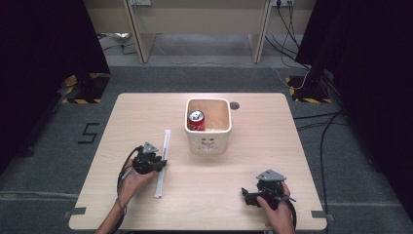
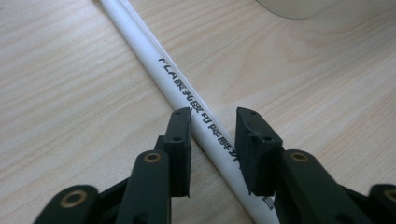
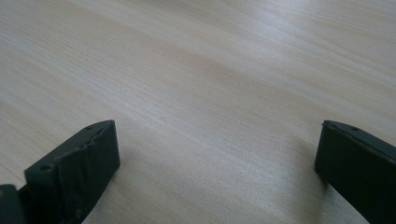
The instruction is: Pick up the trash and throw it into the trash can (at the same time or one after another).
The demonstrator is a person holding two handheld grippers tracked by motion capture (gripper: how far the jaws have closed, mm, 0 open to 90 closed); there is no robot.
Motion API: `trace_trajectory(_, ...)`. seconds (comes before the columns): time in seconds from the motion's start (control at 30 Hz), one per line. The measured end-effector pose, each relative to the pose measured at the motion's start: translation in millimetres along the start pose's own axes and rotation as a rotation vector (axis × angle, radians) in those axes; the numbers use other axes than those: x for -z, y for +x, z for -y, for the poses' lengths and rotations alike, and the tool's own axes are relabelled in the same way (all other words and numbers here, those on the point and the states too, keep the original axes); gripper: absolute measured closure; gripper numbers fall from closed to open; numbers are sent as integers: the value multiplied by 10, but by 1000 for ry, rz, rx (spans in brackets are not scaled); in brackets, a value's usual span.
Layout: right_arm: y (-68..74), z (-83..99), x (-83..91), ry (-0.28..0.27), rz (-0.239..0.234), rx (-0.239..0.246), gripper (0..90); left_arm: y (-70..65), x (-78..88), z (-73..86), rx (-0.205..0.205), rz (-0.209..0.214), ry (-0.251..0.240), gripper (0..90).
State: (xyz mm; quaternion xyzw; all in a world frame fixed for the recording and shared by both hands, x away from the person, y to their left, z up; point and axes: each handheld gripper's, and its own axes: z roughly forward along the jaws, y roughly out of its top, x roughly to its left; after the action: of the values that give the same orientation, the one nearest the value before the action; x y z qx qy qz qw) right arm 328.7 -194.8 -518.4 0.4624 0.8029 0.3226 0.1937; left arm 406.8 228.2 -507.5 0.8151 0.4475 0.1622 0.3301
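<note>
A long white tube (image 1: 166, 141) printed with black lettering (image 2: 159, 65) lies on the wooden table (image 1: 253, 146), left of the middle. My left gripper (image 1: 157, 165) is down over its middle. In the left gripper view the jaws (image 2: 212, 123) straddle the tube, and both pads touch its sides. The tube still rests flat on the table. My right gripper (image 1: 246, 196) sits near the front right. Its jaws (image 3: 217, 135) stand wide open above bare wood with nothing between them.
A cream square bin (image 1: 208, 144) stands at the table's middle back with a red soda can (image 1: 196, 120) upright inside it. Its lower edge (image 2: 299, 7) shows beyond the tube. A small round hole (image 1: 234, 105) is right of the bin.
</note>
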Motion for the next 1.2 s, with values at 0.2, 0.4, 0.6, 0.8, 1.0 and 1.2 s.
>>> trace_trajectory(0.2, 0, 0, 0, 0, 0, 0, 3, 4, 6, 9, 3, 16, -8, 787)
trace_trajectory(0.4, 1, 0, 0, 0, -1, -1, 3, 69, 44, -10, 18, 31, -17, 793)
trace_trajectory(0.6, 1, 0, 1, 0, -1, -1, 3, 181, 163, -86, 42, 30, -58, 793)
trace_trajectory(0.8, 0, 0, 0, 0, 0, 0, 3, 294, 349, -240, 61, 29, -113, 792)
trace_trajectory(1.0, -1, 0, 0, 0, 0, 0, 3, 334, 554, -438, 48, 25, -167, 792)
trace_trajectory(1.2, 0, 0, 0, 0, 0, 0, 3, 328, 681, -589, 26, 37, -192, 791)
